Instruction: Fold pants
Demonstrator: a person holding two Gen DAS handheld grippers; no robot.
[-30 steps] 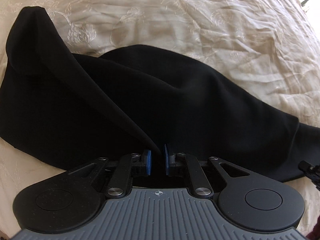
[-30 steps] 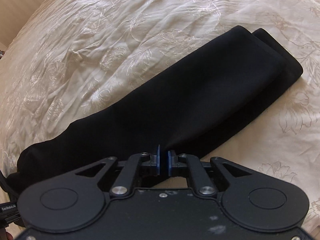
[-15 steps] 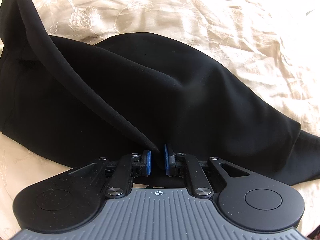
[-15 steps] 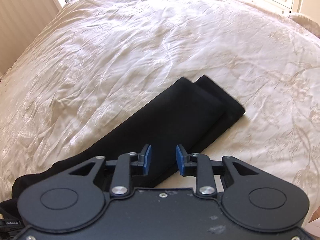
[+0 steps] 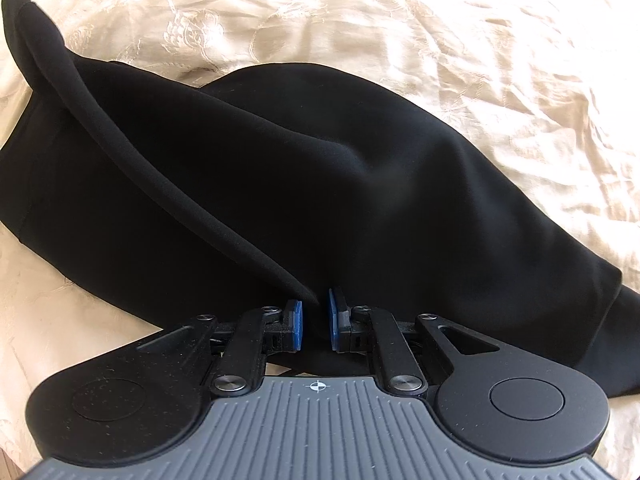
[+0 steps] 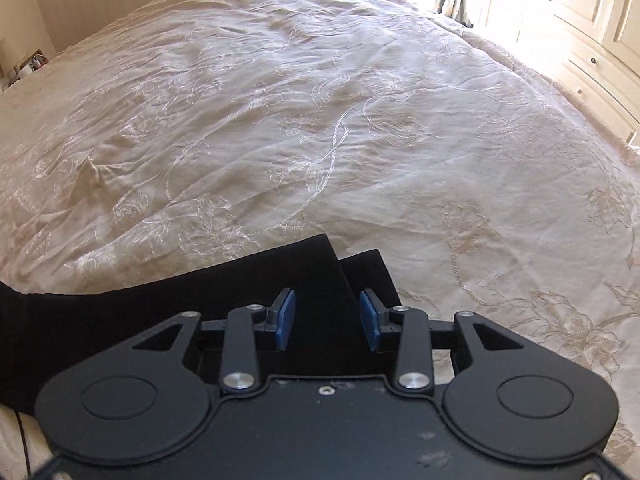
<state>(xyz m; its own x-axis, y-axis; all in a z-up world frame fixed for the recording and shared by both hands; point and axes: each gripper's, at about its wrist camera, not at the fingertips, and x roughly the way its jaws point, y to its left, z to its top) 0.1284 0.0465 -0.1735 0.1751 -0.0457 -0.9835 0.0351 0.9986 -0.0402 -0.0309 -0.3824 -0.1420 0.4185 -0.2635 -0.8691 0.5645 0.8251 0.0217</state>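
Note:
Black pants (image 5: pixel 320 184) lie on a cream embroidered bedspread (image 5: pixel 440 32). My left gripper (image 5: pixel 314 322) is shut on a raised fold of the pants, which runs up to the far left as a ridge. In the right wrist view the leg ends of the pants (image 6: pixel 312 276) lie flat, one layer offset on the other. My right gripper (image 6: pixel 327 320) is open and empty, just above the leg ends.
The bedspread (image 6: pixel 320 120) stretches far ahead of the right gripper. White cupboard doors (image 6: pixel 580 12) stand at the right beyond the bed edge. A wall and small items (image 6: pixel 24 64) are at the far left.
My right gripper has let go of the pant legs, opened, and pulled back toward the leg ends. My left gripper keeps its hold; the raised fold has shifted slightly.

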